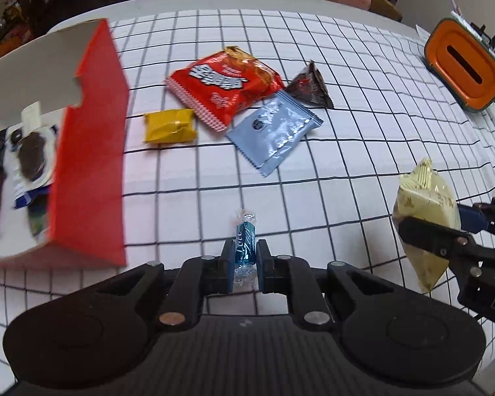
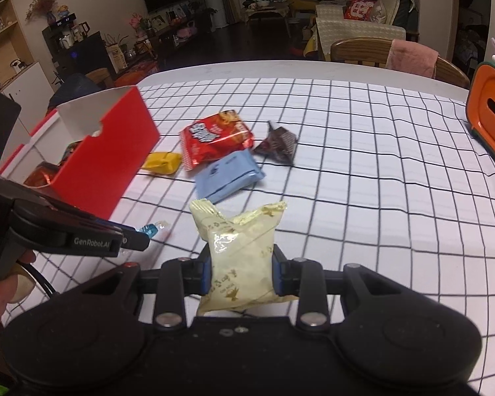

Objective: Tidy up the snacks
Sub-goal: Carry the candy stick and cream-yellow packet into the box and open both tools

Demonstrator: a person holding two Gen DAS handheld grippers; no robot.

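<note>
My left gripper (image 1: 244,265) is shut on a small blue wrapped candy (image 1: 245,244), held above the checked tablecloth just right of the red box (image 1: 92,165). The candy also shows in the right wrist view (image 2: 150,230). My right gripper (image 2: 241,272) is shut on a cream snack packet (image 2: 239,257), also visible in the left wrist view (image 1: 425,211). The red box (image 2: 115,161) holds several snacks. On the cloth lie a red chip bag (image 1: 224,85), a yellow packet (image 1: 169,126), a light blue packet (image 1: 275,132) and a dark triangular packet (image 1: 308,87).
An orange tissue box (image 1: 463,66) stands at the table's right edge, also in the right wrist view (image 2: 491,115). Wooden chairs (image 2: 396,56) stand behind the far edge. The checked tablecloth (image 1: 363,165) covers most of the white table.
</note>
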